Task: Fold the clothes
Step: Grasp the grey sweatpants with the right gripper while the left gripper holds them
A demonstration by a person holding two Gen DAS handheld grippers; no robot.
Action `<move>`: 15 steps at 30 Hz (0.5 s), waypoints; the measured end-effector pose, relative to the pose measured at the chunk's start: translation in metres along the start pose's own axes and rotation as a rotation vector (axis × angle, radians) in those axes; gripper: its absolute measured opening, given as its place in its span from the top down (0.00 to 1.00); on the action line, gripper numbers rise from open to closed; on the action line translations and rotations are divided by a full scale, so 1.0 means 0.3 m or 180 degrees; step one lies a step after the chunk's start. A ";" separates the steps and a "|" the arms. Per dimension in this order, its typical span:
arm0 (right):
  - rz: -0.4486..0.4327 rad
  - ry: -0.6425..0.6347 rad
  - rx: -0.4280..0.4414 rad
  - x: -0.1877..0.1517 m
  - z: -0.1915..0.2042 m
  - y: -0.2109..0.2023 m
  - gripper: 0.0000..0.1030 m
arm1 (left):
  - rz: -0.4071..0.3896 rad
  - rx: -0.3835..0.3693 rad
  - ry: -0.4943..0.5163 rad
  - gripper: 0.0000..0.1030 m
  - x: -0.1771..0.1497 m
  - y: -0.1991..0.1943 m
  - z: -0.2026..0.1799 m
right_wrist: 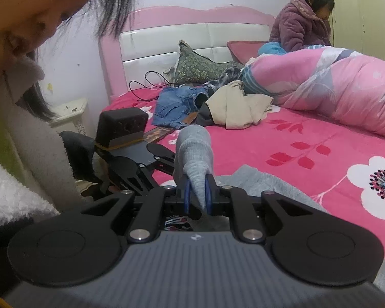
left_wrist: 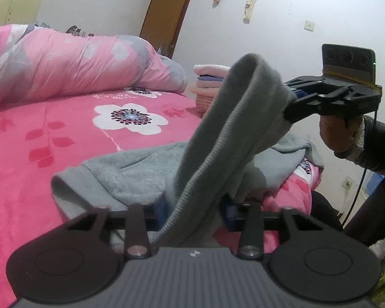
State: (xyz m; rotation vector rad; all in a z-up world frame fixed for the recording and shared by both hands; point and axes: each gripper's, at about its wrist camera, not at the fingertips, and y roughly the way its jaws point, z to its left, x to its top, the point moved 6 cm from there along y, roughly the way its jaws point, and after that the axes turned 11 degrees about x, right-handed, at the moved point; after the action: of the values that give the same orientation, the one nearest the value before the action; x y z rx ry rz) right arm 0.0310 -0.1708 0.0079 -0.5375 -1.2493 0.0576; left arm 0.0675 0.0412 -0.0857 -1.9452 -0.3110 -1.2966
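Both my grippers pinch one grey hoodie point(left_wrist: 141, 172) edge: left point(left_wrist: 195, 210) near, right point(right_wrist: 197, 195) far-right, raised.

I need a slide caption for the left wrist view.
Both grippers, left gripper and right gripper, lift a grey knitted garment above the pink floral bedsheet.

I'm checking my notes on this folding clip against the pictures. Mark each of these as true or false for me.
1. Both hand-held grippers pinch the grey sweatshirt. True: left hand-held gripper, right hand-held gripper.
2. The bedsheet is plain blue. False: it is pink with white flowers.
3. Folded clothes are stacked on the bed's far side. True.
4. The sweatshirt lies fully flat. False: one ribbed edge is lifted between the grippers.
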 end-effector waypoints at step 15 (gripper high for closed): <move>0.0374 0.0136 -0.0477 -0.004 -0.295 0.379 0.91 | 0.0099 0.0394 -0.1087 0.86 -0.064 -0.012 0.065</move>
State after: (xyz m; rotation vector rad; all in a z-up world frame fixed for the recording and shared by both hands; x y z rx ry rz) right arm 0.1392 -0.1031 -0.0591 -0.7384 -1.1854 0.0512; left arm 0.0702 0.0614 -0.1046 -2.0511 -0.5143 -0.8990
